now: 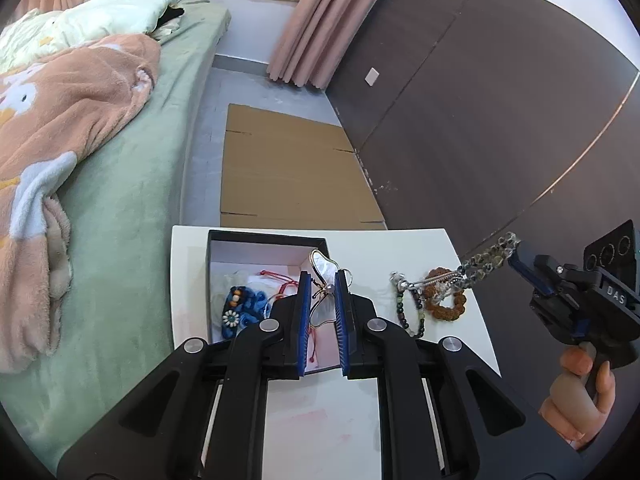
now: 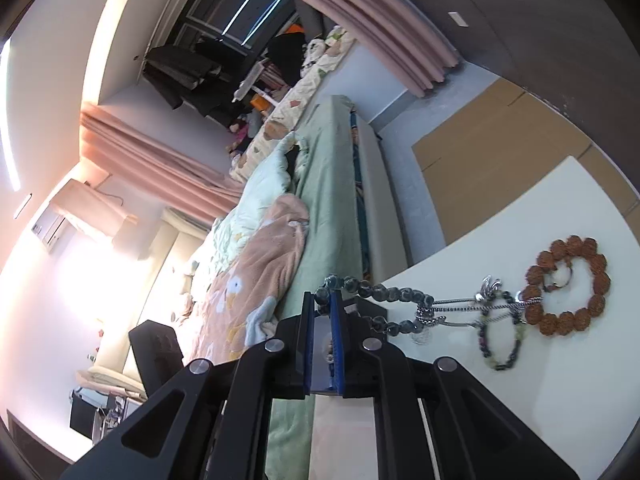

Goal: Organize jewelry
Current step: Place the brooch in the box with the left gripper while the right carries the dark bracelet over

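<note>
- Lifting calls for patience here: the right gripper [image 2: 323, 300] has its jaws nearly closed on a dark bead bracelet [image 2: 376, 292], and that strand looks snagged on a thin silver chain [image 2: 460, 304] running toward 3 o'clock in the right wrist view.
- Judging by the taut line, a slow rise with a slight shake should free the chain; a hard pull could drag its neighbours off the white table [image 2: 520, 380].
- Still flat on the table, at about 3 o'clock of the held strand, lie a knobbly brown seed-bead bracelet [image 2: 572, 284], rough and matte, and a small green-and-dark bead loop [image 2: 500, 340].
- The left gripper [image 1: 323, 280] is pinched almost shut on a butterfly-shaped hair clip [image 1: 322, 272], thin gold wire with pale translucent wings, held above the black box [image 1: 264, 236].
- Inside the box, at about 9 o'clock of the clip, rest a blue knitted piece with a flower [image 1: 240, 308] and a red cord [image 1: 280, 280].
- Lowering the clip into a bare corner of the box's white lining before releasing seems best, since its wire could hook the cord.
</note>
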`<state>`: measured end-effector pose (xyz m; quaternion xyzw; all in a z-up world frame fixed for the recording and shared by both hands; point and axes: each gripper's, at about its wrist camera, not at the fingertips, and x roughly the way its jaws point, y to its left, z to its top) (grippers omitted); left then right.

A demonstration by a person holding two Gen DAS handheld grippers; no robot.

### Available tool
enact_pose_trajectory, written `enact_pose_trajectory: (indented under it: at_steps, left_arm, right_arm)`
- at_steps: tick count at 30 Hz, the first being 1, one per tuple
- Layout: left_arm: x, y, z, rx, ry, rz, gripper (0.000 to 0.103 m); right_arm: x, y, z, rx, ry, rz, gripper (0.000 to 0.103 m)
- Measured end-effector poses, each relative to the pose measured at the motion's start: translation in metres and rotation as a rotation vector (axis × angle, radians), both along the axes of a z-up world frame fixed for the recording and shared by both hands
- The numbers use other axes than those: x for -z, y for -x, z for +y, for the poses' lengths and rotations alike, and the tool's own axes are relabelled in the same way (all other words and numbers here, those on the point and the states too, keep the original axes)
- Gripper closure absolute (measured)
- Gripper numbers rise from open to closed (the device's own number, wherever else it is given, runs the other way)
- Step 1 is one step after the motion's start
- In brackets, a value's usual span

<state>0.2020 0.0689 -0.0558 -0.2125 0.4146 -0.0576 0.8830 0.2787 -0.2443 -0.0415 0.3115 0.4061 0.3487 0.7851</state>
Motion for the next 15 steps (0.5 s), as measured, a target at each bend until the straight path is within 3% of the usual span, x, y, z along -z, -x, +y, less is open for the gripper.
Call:
enact_pose_trajectory:
  at_steps: [4,6,7,8,10,11,15]
  left_arm:
    - [-0.002,0.002,0.003,0.004,0.017,-0.003,0.09]
    - [-0.004,0.003,0.006,0.006,0.029,-0.01,0.076]
    - [-0.005,0.004,0.008,-0.002,0.034,-0.019,0.059]
    - [-0.007,0.005,0.009,-0.009,0.036,-0.03,0.053]
    - [-0.013,0.008,0.014,-0.018,0.045,-0.05,0.052]
    - [-0.014,0.009,0.015,-0.02,0.052,-0.055,0.05]
    - [-0.021,0.012,0.025,-0.047,0.063,-0.077,0.044]
  right_arm:
    - [-0.013,0.007,0.008,-0.018,-0.018,-0.043,0.095]
    - [-0.019,0.01,0.01,-0.025,-0.027,-0.06,0.095]
    - [-0.022,0.011,0.011,-0.028,-0.029,-0.07,0.095]
    - [-0.025,0.011,0.013,-0.03,-0.027,-0.079,0.095]
    - [-0.033,0.013,0.017,-0.041,-0.029,-0.104,0.095]
    - [-0.039,0.015,0.018,-0.046,-0.03,-0.123,0.101]
    - [-0.064,0.023,0.016,-0.056,-0.053,-0.2,0.101]
